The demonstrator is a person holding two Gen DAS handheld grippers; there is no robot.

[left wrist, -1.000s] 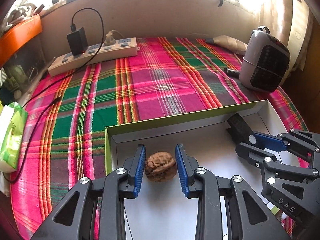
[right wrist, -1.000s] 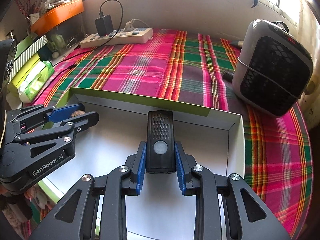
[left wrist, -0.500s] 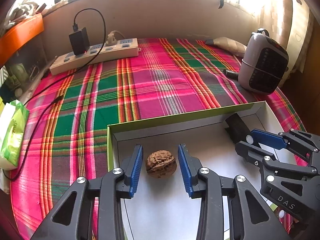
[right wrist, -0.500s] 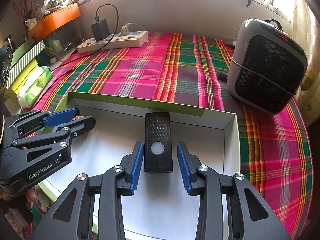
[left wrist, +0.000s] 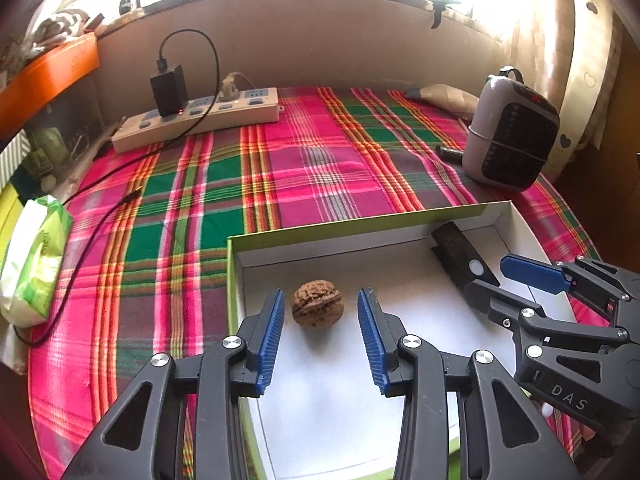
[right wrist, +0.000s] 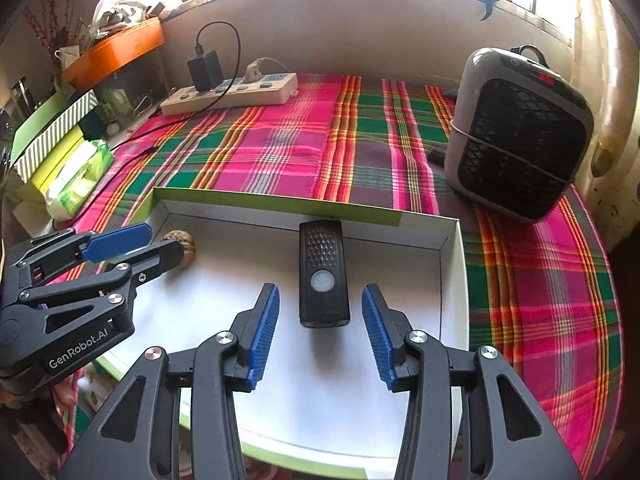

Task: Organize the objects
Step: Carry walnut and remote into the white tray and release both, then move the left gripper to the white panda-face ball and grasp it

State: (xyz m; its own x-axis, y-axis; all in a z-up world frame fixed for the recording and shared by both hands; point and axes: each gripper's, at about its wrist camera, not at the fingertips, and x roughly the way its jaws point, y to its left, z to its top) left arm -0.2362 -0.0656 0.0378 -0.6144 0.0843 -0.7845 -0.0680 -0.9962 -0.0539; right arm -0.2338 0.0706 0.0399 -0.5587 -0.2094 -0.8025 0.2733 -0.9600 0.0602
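A brown walnut (left wrist: 317, 308) lies on the white floor of a shallow green-edged box (left wrist: 360, 227), near its left wall. My left gripper (left wrist: 321, 312) is open around it, not touching. A black rectangular device with a round button (right wrist: 323, 272) lies in the same box (right wrist: 276, 204) near its far wall. My right gripper (right wrist: 320, 312) is open, its fingers on either side of the device's near end, apart from it. The walnut shows in the right wrist view (right wrist: 183, 243), partly hidden by the left gripper's finger. The device shows in the left wrist view (left wrist: 460, 258).
The box sits on a pink and green plaid cloth (left wrist: 312, 160). A white power strip with a black charger (left wrist: 196, 118) lies at the back left. A grey heater (right wrist: 516, 136) stands at the right. A green tissue pack (left wrist: 34, 256) lies at the left edge.
Both grippers have opened and drawn back. The right one let go of the black device, which now lies in the box. The left jaws widened around the walnut.
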